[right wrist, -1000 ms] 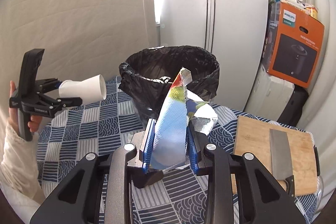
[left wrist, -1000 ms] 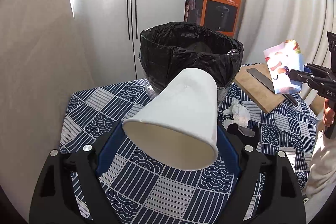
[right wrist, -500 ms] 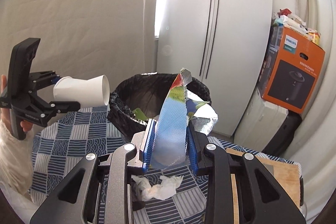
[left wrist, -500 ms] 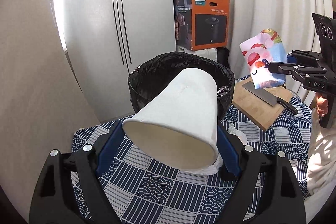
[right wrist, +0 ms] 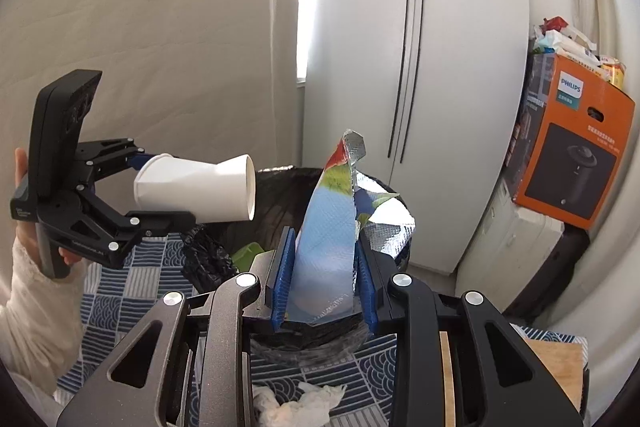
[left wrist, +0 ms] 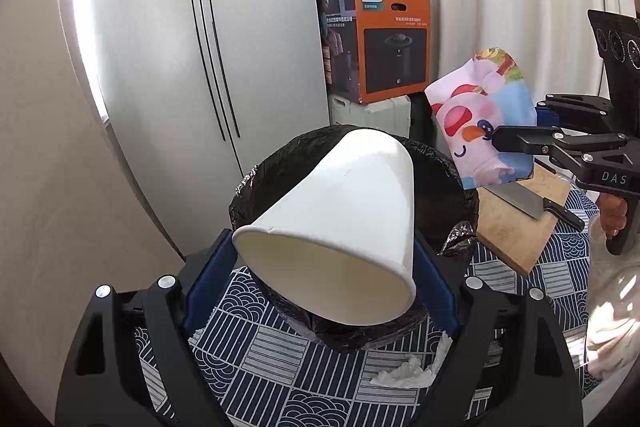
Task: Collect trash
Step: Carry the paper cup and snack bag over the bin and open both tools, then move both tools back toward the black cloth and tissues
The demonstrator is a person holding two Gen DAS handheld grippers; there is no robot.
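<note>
Both grippers have risen over the bin (left wrist: 448, 163). The left gripper (left wrist: 324, 267) pinches the paper cup (left wrist: 340, 211), the right gripper (right wrist: 324, 283) pinches the snack wrapper (right wrist: 328, 227); neither is dropped yet, and a crumpled tissue (right wrist: 296, 407) lies below them.

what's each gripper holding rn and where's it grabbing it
The left gripper clamps a white paper cup across its sides near the base. The right gripper pinches a colourful snack wrapper at its lower end.
</note>
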